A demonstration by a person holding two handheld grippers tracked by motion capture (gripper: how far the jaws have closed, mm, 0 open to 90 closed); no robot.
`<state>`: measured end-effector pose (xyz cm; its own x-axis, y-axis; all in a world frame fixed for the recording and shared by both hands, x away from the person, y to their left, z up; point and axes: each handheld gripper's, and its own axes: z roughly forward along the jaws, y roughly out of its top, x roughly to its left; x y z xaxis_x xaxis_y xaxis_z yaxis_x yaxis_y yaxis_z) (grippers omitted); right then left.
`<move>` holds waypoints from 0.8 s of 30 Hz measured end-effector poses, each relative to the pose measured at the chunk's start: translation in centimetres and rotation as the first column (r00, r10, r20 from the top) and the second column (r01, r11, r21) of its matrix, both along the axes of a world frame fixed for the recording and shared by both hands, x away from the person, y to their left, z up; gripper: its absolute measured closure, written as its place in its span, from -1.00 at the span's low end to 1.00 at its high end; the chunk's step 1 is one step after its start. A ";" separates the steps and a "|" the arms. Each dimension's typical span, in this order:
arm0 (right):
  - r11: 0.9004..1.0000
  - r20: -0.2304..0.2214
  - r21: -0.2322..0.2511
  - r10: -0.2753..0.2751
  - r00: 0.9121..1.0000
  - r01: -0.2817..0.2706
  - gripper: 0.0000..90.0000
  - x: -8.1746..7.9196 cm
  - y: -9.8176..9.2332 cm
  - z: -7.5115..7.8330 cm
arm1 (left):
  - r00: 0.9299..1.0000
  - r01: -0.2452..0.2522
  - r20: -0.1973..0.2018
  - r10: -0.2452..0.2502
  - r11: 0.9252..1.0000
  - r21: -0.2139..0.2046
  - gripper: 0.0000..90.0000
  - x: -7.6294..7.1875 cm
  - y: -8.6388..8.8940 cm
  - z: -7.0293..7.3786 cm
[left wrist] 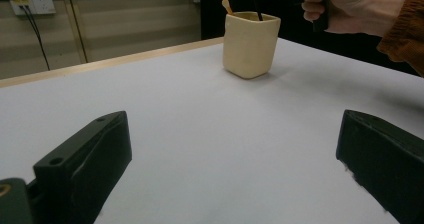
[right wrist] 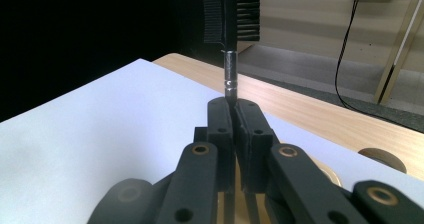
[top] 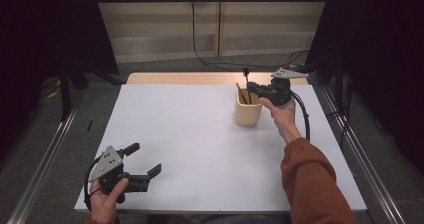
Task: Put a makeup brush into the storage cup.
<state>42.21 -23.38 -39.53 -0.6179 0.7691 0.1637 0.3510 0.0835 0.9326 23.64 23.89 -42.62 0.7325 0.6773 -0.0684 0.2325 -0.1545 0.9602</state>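
- Two grippers are working at the white table [top: 200, 149], and going near to far the left gripper [top: 142, 166] comes first: it is resting at the near left corner in the person's left hand [top: 105, 199], its jaws standing wide apart with nothing between them and pointing across the table.
- Farther off, the cream square cup [top: 248, 113] is standing upright on the far right part of the table, well apart from the left gripper, with a wooden stick [left wrist: 227, 6] leaning inside it.
- Directly above the cup, the right gripper [right wrist: 234, 106] is pinching a black double-sided brush [right wrist: 231, 14] by its thin handle, jaws pressed narrow on it.
- The brush's long axis is running upright, bristle head on top, lower end appearing to dip inside the cup.
- The right hand [top: 280, 115] is reaching in from beside the cup, so it is judged much the nearer one for lifting or lowering the brush straight along that axis.
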 end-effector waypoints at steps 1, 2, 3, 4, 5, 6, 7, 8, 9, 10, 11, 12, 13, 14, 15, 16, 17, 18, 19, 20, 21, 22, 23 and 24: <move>1.000 -0.004 -0.003 -0.001 1.000 0.001 0.91 0.0 0.0 -0.1 | 1.000 -0.001 -0.001 0.001 1.000 -0.004 -0.97 0.0 0.0 0.0; 1.000 -0.008 -0.005 -0.002 1.000 0.002 0.91 0.0 -0.1 -0.2 | 1.000 -0.001 0.001 0.001 1.000 -0.007 -0.97 0.1 0.0 0.0; 1.000 -0.008 -0.003 0.000 1.000 0.000 0.91 0.1 -0.1 -0.3 | 1.000 -0.003 -0.002 0.003 1.000 -0.004 -0.97 0.1 -0.1 0.0; 1.000 -0.012 -0.002 -0.001 1.000 0.001 0.91 0.1 -0.1 -0.4 | 1.000 -0.004 -0.006 0.004 1.000 -0.004 -0.97 0.2 -0.1 0.0; 1.000 -0.013 -0.004 -0.002 1.000 0.002 0.90 0.1 -0.1 -0.4 | 1.000 -0.002 -0.006 0.002 1.000 -0.003 -0.97 0.2 -0.1 0.0; 1.000 -0.015 -0.002 -0.001 1.000 0.001 0.90 0.1 -0.1 -0.5 | 1.000 0.000 -0.003 0.000 1.000 -0.001 -0.97 0.2 -0.2 0.0; 1.000 -0.015 0.001 -0.004 1.000 0.004 0.90 0.1 -0.1 -0.5 | 1.000 -0.002 -0.003 0.002 1.000 0.002 -0.97 0.3 -0.2 0.0; 1.000 -0.018 0.007 -0.006 1.000 0.007 0.90 0.2 -0.1 -0.5 | 1.000 0.002 -0.005 -0.002 1.000 0.001 -0.97 0.3 -0.2 0.0; 1.000 -0.022 0.008 -0.006 1.000 0.006 0.90 0.2 -0.1 -0.6 | 1.000 -0.001 -0.009 0.001 1.000 -0.002 -0.97 0.3 -0.3 -0.1; 1.000 -0.024 0.008 -0.004 1.000 0.005 0.90 0.2 -0.1 -0.6 | 1.000 0.001 -0.007 -0.001 1.000 0.001 -0.97 0.3 -0.3 -0.1; 1.000 -0.025 0.007 -0.005 1.000 0.005 0.89 0.2 -0.2 -0.7 | 1.000 -0.001 -0.009 0.000 1.000 -0.001 -0.97 0.3 -0.3 -0.1; 1.000 -0.026 0.005 -0.006 1.000 0.006 0.89 0.2 -0.2 -0.7 | 1.000 -0.001 -0.008 0.001 1.000 -0.001 -0.97 0.3 -0.3 -0.1; 1.000 -0.026 0.006 -0.006 1.000 0.006 0.89 0.2 -0.2 -0.7 | 1.000 0.000 -0.006 0.000 1.000 0.002 -0.97 0.3 -0.2 -0.1; 1.000 -0.025 0.009 -0.009 1.000 0.009 0.88 0.2 -0.2 -0.7 | 1.000 -0.001 -0.006 0.001 1.000 0.002 -0.97 0.3 -0.2 -0.1; 1.000 -0.026 0.013 -0.009 1.000 0.009 0.86 0.1 -0.3 -0.7 | 1.000 -0.001 -0.006 0.001 1.000 0.001 -0.97 0.3 -0.2 -0.1; 1.000 -0.027 0.015 -0.010 1.000 0.010 0.80 0.1 -0.3 -0.7 | 1.000 -0.001 -0.006 0.001 1.000 0.001 -0.97 0.3 -0.2 -0.1; 1.000 -0.031 0.015 -0.014 0.999 0.014 0.77 0.1 -0.3 -0.8 | 1.000 0.001 -0.007 -0.001 1.000 0.001 -0.97 0.3 -0.2 -0.1; 1.000 -0.030 0.014 -0.014 0.999 0.015 0.78 0.1 -0.4 -0.8 | 1.000 0.002 -0.006 -0.002 1.000 0.001 -0.97 0.3 -0.2 -0.1; 1.000 -0.030 0.015 -0.015 0.999 0.015 0.78 0.1 -0.4 -0.8 | 1.000 0.002 -0.006 -0.002 1.000 0.002 -0.97 0.3 -0.2 -0.1; 1.000 -0.027 0.019 -0.012 1.000 0.012 0.76 0.0 -0.4 -0.8 | 1.000 0.003 -0.006 -0.003 1.000 0.002 -0.97 0.3 -0.2 -0.1; 1.000 -0.024 0.024 -0.010 1.000 0.010 0.72 0.0 -0.4 -0.8 | 1.000 0.002 -0.007 -0.002 1.000 0.002 -0.97 0.3 -0.2 -0.1; 1.000 -0.022 0.027 -0.012 1.000 0.013 0.66 0.0 -0.5 -0.8 | 1.000 0.002 -0.006 -0.002 1.000 0.002 -0.97 0.3 -0.2 -0.1; 1.000 -0.022 0.027 -0.013 1.000 0.013 0.60 -0.1 -0.4 -0.8 | 1.000 0.003 -0.006 -0.003 1.000 0.002 -0.97 0.3 -0.2 -0.1; 1.000 -0.022 0.028 -0.011 1.000 0.011 0.52 -0.1 -0.4 -0.8 | 1.000 0.002 -0.006 -0.002 1.000 0.002 -0.97 0.3 -0.2 -0.1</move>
